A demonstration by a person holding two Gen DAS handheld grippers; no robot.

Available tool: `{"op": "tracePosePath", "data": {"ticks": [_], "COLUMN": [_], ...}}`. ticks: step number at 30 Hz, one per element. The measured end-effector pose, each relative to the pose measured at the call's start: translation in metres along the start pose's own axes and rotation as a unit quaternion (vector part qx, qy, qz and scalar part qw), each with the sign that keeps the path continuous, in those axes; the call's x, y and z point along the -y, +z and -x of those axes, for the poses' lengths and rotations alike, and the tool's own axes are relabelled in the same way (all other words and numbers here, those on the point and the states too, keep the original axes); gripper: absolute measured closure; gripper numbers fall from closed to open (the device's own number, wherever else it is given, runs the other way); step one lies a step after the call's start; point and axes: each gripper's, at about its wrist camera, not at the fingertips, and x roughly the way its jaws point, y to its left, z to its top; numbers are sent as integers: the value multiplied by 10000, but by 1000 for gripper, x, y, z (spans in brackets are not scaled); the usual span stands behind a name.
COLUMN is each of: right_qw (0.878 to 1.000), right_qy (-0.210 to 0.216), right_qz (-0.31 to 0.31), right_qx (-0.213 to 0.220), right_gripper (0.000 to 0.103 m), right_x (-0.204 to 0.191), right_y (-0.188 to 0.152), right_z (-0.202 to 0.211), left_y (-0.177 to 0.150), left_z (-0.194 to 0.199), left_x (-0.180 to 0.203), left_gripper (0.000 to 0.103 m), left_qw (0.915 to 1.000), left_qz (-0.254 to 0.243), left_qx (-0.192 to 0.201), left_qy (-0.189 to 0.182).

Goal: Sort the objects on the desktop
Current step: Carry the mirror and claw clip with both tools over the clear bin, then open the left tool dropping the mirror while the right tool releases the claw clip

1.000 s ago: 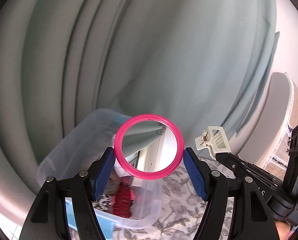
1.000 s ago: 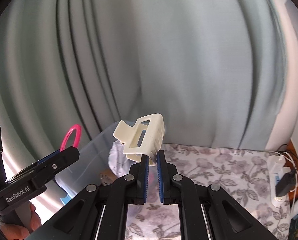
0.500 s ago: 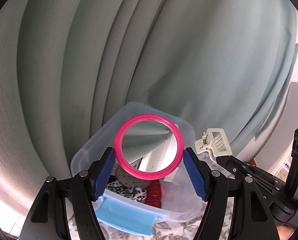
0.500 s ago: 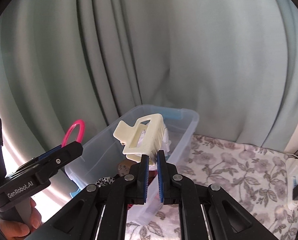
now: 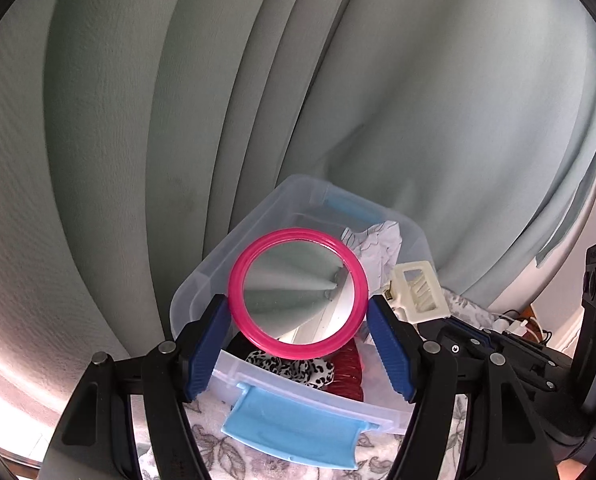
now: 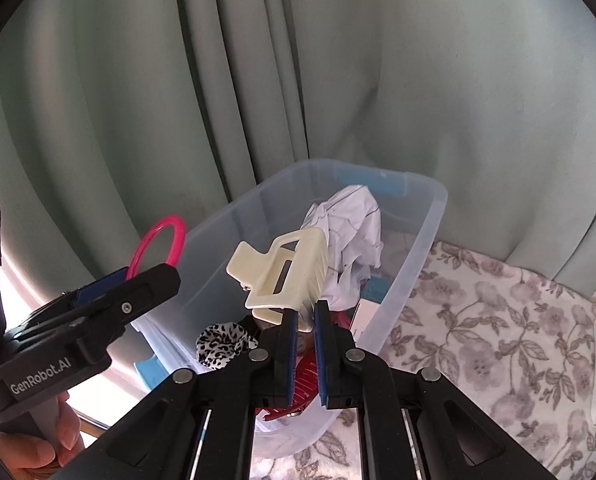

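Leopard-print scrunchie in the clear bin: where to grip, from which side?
Take the leopard-print scrunchie across its puffy fabric loop, coming straight down from above. It lies low at the near end of the clear bin, with the wall close beside it and the red clip alongside, so a side approach looks blocked. Soft fabric should squash between the pads. Both tongs are full now: free one first.

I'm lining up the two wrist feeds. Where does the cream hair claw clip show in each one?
Left wrist view: the cream hair claw clip sits right of centre, beside the pink-rimmed mirror, on the tip of the right gripper.
Right wrist view: the clip is at centre, pinched just above the blue pads.
Shared landmark: the clear plastic bin behind it.
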Motion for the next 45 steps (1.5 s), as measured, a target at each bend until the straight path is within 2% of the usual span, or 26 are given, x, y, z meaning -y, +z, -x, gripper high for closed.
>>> {"op": "tracePosePath", "data": {"ticks": [10, 16, 33, 39, 42, 43, 44, 45], "right_qw": [9989, 9984, 9982, 9981, 9982, 9982, 9982, 9983], "right_qy": [73, 13, 2, -4, -11, -8, -6, -5], "right_qz": [73, 148, 177, 188, 188, 185, 184, 184], "right_qx": [-458, -545, -574, -580, -569, -566, -563, -561], "right_gripper": [94, 94, 94, 94, 94, 94, 94, 94], "right_x": [0, 2, 4, 9, 3, 0, -1, -2], "right_y": [-8, -8, -8, 5, 2, 1, 0, 0], "right_z": [-20, -23, -11, -33, -29, -27, -25, -24], "left_y": [0, -5, -7, -4, -4, -4, -6, -7], "left_z": [-30, -19, -39, -55, -46, -56, -37, -37], "left_x": [3, 20, 26, 32, 30, 32, 26, 27], "left_gripper": [32, 32, 31, 31, 31, 31, 31, 31], "left_qw": [9996, 9993, 9992, 9990, 9990, 9990, 9990, 9990], "left_qz": [-116, -174, -157, -166, -161, -160, -159, -160], "left_qx": [-265, -328, -380, -407, -410, -410, -406, -406], "left_qy": [-35, -35, -14, 11, 19, 24, 27, 31]}}
